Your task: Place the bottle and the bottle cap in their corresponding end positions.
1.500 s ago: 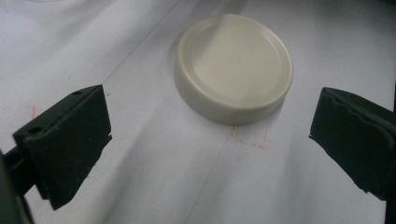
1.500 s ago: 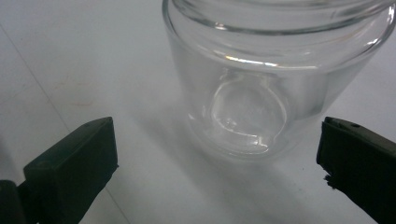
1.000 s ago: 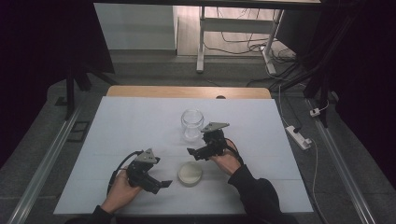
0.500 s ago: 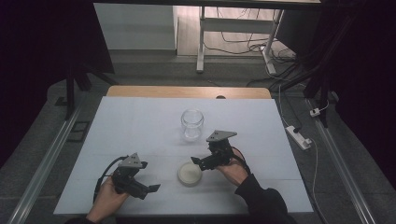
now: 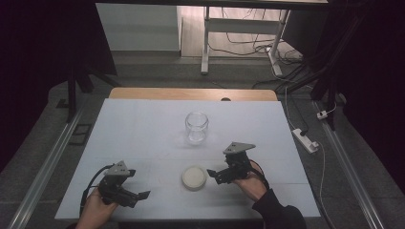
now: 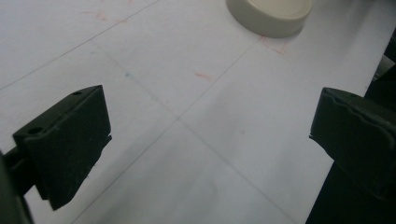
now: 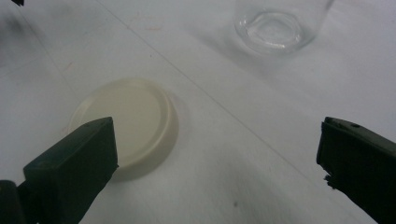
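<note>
Overhead, the right claw (image 5: 214, 174) gapes wide and empty just beside a cream lid (image 5: 194, 177) on the white tabletop (image 5: 143, 138), while the left claw (image 5: 138, 196) likewise gapes empty.

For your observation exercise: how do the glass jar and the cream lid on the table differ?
The glass jar is clear and tall, standing upright; the cream lid is opaque and flat, lying low. The jar sits farther up the table; the lid lies beside the right gripper. Both are round and untouched.
</note>
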